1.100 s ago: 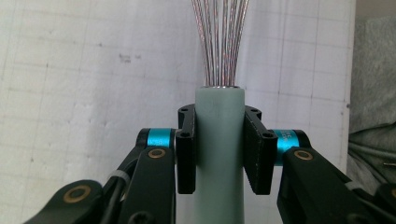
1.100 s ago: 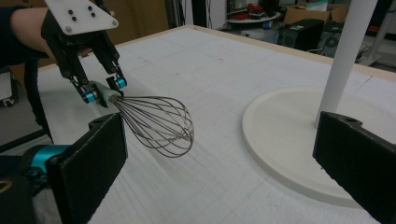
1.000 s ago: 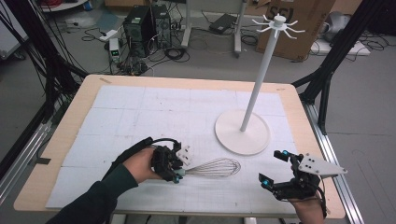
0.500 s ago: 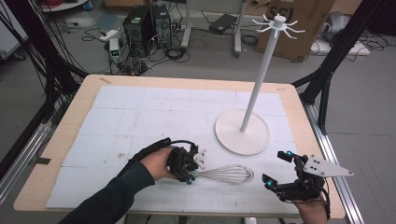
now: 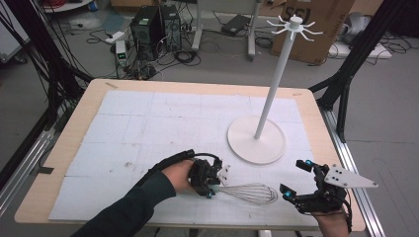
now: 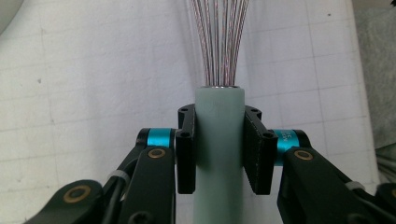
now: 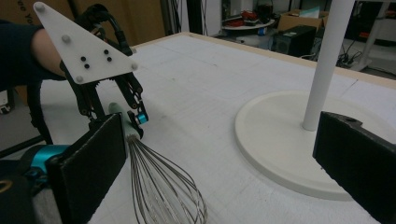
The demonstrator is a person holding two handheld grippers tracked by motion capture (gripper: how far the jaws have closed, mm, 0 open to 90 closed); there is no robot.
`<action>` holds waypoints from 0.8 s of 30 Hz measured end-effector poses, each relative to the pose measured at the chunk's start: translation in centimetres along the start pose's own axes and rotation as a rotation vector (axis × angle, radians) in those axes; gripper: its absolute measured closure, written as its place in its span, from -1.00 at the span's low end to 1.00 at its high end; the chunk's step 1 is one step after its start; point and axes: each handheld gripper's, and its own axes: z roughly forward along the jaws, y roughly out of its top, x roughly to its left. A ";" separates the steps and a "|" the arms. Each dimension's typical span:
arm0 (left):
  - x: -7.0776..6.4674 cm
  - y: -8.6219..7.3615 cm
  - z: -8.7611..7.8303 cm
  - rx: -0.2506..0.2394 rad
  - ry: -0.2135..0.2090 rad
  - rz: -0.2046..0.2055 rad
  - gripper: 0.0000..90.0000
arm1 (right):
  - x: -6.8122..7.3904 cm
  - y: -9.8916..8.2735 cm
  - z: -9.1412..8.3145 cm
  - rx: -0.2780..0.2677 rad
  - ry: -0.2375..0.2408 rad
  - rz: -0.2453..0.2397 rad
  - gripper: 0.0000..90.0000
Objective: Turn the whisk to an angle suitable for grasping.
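Whisk [image 5: 247, 192] handle clamped between left gripper [image 5: 213, 183] jaws, wires pointed at right gripper [image 5: 295, 180], held wide apart just beside wire tip.

Grey floor [image 5: 385, 98] strewn with black cables [image 5: 183, 54], two dark computer towers [image 5: 153, 27] beyond the wooden desk [image 5: 316, 118], cardboard box [image 5: 306, 44] at the back right, black metal frame legs [image 5: 348, 74] on either side, even indoor light
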 end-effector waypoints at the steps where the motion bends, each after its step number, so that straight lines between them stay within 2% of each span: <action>1: 0.0 0.1 0.1 0.001 0.000 0.008 0.54 | 0.0 0.0 0.0 0.001 0.001 0.000 -0.95; 14: 0.0 0.8 1.0 0.013 -0.011 0.073 0.54 | -0.1 -0.1 0.0 -0.001 -0.001 -0.002 -0.95; 24: 0.1 1.0 1.4 0.001 -0.018 0.119 0.54 | -0.1 -0.1 -0.1 0.000 -0.001 0.001 -0.95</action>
